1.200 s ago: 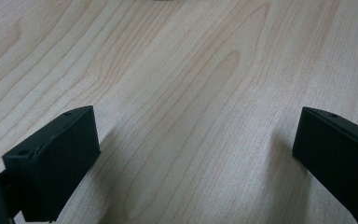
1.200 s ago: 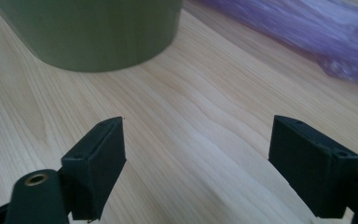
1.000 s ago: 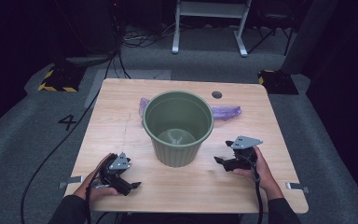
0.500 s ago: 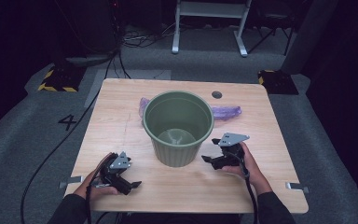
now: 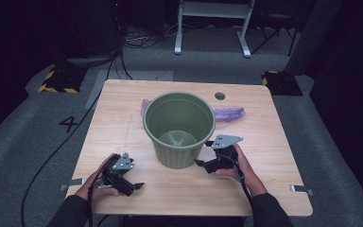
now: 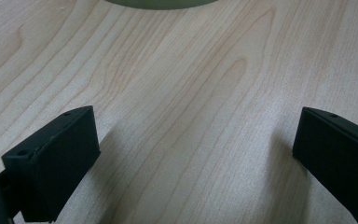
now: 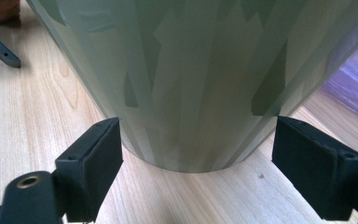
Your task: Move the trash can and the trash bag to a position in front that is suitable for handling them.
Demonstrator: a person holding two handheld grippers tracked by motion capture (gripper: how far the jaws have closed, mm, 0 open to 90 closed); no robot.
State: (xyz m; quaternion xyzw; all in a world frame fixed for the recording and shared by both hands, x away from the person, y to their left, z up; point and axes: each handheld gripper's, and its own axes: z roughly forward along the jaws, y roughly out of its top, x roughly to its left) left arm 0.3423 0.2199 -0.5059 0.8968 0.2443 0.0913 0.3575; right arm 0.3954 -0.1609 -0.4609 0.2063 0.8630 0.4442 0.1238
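green bucket [image 5: 179,128] upright mid-table [image 5: 274,189], purple bag [image 5: 229,113] behind | right tongs [image 5: 202,163] released, jaws flanking its base, nearer | left tongs [image 5: 134,186] released, near front edge, well apart

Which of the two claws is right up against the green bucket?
The right claw: its open jaws sit on either side of the base of the green bucket. The left claw rests apart, open over bare table.
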